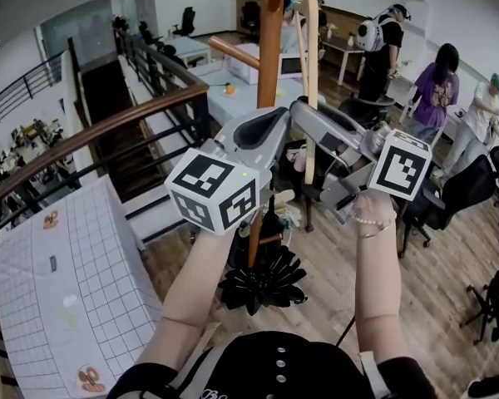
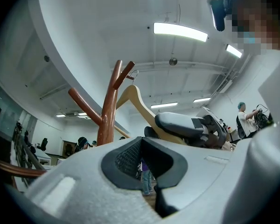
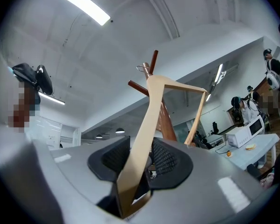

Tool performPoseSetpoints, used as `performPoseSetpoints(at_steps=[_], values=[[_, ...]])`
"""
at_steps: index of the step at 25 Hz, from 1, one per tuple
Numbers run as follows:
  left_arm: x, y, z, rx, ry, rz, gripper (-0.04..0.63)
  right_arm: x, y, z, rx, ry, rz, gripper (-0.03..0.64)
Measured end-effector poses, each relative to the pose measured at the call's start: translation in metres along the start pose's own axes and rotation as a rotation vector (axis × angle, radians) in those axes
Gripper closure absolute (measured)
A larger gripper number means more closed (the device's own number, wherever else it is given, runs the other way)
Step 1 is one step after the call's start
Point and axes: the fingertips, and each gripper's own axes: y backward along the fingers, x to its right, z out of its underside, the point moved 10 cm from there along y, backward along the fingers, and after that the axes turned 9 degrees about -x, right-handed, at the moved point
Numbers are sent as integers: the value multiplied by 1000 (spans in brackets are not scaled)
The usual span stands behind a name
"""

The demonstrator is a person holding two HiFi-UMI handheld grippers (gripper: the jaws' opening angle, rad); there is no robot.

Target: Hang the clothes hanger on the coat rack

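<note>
Right gripper (image 3: 140, 158) clenching lower arm of pale wooden clothes hanger (image 3: 154, 101), holding it raised and steeply tilted. I'm seeing hanger's metal hook (image 3: 142, 69) sitting right at top prongs of reddish-brown wooden coat rack (image 3: 167, 121); I'm not managing to tell whether it is catching on one. Left gripper (image 2: 142, 160) hovering just left of right gripper, jaws standing apart, gripping nothing. Rack pole rising just beyond both grippers.
</note>
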Motion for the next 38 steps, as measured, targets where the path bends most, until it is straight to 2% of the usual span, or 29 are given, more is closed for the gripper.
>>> performPoseSetpoints(at_steps=[6,22,31,38], values=[[-4,-7,-11,20,-6,-7,603,2,-6,-23,8,33,-35,471],[-13,-19,-22,22,-7,-6,603,17,-19,-49,9,47,-36,471],[-21,-14,-17,11,6,-32,603,32,-29,-44,5,-1,-35,469],[-23,-13,-8,-6,12,-39,603,29,-34,-35,-11,6,-26,469]])
